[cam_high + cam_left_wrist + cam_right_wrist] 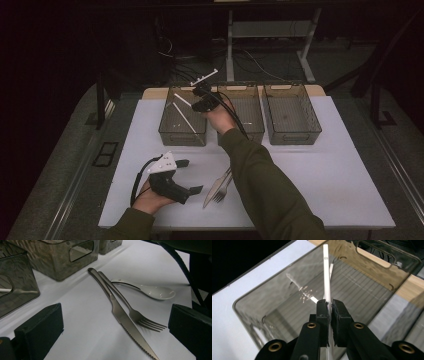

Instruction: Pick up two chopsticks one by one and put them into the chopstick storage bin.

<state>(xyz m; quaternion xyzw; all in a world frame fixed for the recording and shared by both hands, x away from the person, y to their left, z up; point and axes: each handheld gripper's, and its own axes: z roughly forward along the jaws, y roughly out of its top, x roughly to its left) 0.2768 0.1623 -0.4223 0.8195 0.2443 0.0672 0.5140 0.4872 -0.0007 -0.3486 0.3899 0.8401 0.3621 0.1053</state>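
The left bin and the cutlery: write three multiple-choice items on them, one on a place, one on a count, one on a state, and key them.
1. Where is the white chopstick that the right gripper holds?
A. Over the left bin
B. On the table beside the fork
C. Over the right bin

2. How many clear bins stand in a row at the far side of the table?
A. Two
B. Three
C. Four

3. How do the left gripper's jaws stand?
A. Shut on the knife
B. Shut on the spoon
C. Open, holding nothing

Answers: 1 A, the right gripper view shows the stick above that bin's open top. 2 B, the high view shows three side by side. 3 C, in the left gripper view the jaws stand wide apart, with the knife, fork and spoon lying on the table.
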